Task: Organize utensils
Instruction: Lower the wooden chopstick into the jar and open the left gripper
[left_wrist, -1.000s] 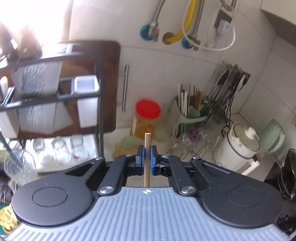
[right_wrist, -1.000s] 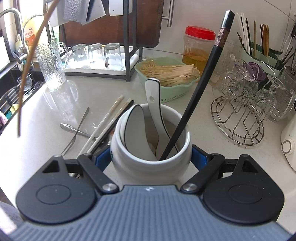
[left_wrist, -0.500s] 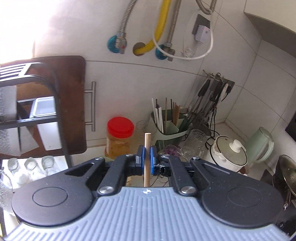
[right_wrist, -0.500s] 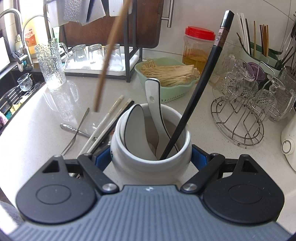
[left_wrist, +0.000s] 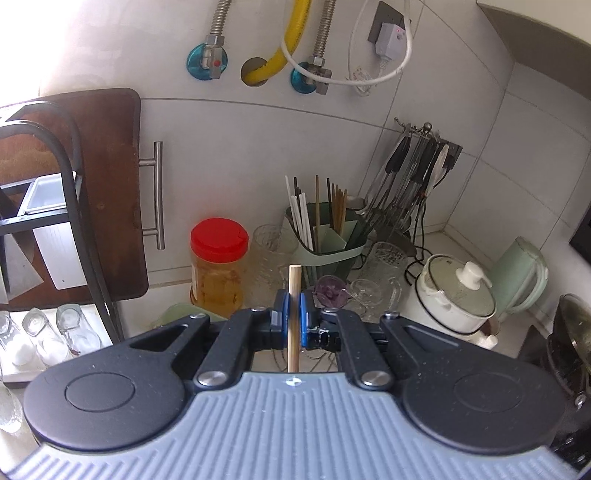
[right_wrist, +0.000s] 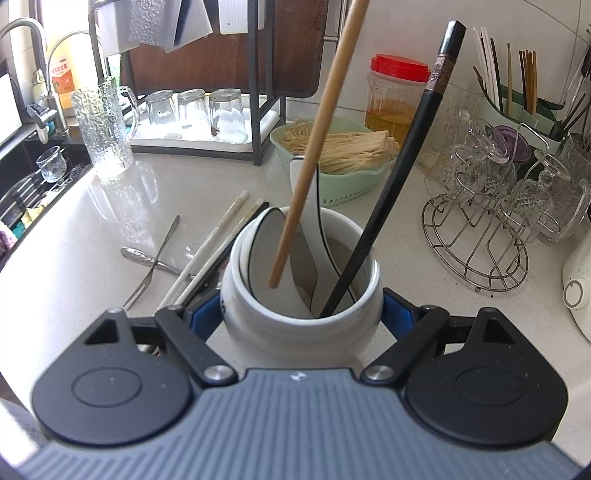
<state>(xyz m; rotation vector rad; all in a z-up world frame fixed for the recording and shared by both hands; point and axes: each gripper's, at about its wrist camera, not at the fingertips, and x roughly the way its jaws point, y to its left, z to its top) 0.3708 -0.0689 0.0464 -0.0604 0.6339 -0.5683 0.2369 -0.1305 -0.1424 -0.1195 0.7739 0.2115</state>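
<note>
My left gripper (left_wrist: 294, 308) is shut on a wooden chopstick (left_wrist: 294, 317), which stands upright between the blue pads. In the right wrist view that same wooden chopstick (right_wrist: 314, 151) slants down from the top, its tip over the mouth of a white ceramic jar (right_wrist: 301, 325). My right gripper (right_wrist: 301, 319) is shut on the jar, one blue pad on each side. Inside the jar stand white ceramic spoons (right_wrist: 306, 229) and a black chopstick (right_wrist: 399, 173). On the counter to the jar's left lie white chopsticks (right_wrist: 214, 247), a small fork (right_wrist: 155, 262) and a metal spoon (right_wrist: 147, 256).
A green basket of dried noodles (right_wrist: 343, 155), a red-lidded jar (right_wrist: 397, 92) and a wire rack of glasses (right_wrist: 491, 206) stand behind the jar. A black shelf with upturned glasses (right_wrist: 195, 110) sits at the back left, the sink (right_wrist: 33, 162) far left. A green utensil holder (left_wrist: 325, 236) stands by the wall.
The wooden chopstick has swung from the far left across to above the jar's mouth. The left wrist view has shifted right along the wall. The right gripper and jar have stayed still.
</note>
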